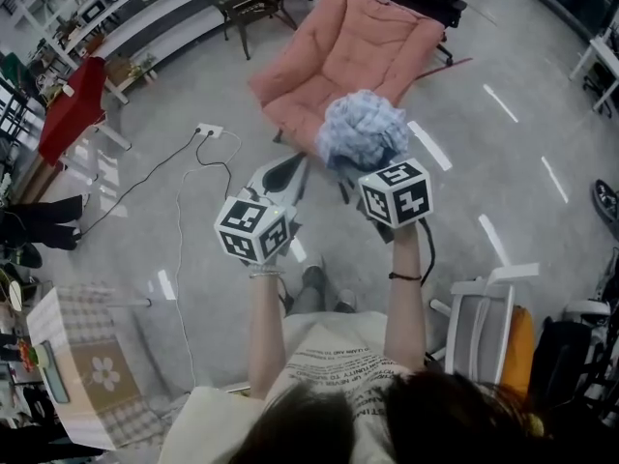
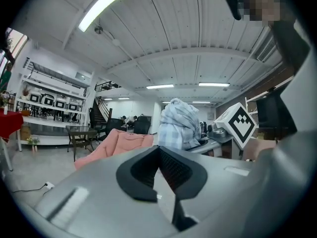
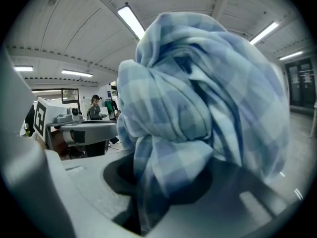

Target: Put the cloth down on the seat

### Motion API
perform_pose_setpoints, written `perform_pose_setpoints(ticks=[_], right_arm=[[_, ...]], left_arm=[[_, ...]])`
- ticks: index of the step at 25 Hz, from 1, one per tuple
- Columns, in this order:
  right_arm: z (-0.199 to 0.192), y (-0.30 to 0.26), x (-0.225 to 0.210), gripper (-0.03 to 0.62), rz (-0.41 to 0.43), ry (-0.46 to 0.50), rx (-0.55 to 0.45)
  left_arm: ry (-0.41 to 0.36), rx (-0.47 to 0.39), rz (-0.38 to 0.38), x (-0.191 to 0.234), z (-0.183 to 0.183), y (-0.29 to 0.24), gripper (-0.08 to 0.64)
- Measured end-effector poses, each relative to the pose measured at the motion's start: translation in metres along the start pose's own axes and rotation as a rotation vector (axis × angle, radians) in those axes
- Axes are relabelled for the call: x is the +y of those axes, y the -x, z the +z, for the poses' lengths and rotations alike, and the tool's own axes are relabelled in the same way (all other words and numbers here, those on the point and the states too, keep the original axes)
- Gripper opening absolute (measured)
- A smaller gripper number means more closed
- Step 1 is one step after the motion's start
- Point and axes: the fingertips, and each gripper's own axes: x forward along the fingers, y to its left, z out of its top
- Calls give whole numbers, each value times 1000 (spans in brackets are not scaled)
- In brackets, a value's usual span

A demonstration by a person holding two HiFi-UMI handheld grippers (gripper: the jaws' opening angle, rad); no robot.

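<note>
Cloth (image 1: 363, 129) gripped in my right tool (image 1: 368, 165), left tool (image 1: 293, 172) closed, empty; carrying step, next lower it onto the seat (image 1: 338, 56).

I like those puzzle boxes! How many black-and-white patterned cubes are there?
2. One black-and-white patterned cube is on the left gripper; the other is on the right gripper, beside the bunched blue checked cloth it holds. None seems hidden.

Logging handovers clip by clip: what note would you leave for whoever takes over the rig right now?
Left tool: shut, empty.
Right tool: shut on the bunched blue checked cloth, held up in front of the pink padded chair.
The seat is bare.
Done: cloth is gripped.
Left: carry it over the seat, lower, open the tool.
</note>
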Motion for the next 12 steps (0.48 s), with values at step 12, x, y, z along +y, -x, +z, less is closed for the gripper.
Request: perform_pose_setpoints(ticks=[12], right_arm=[[3, -34, -42, 127, -13, -48, 13]], left_arm=[[11, 43, -32, 23, -12, -49, -2]])
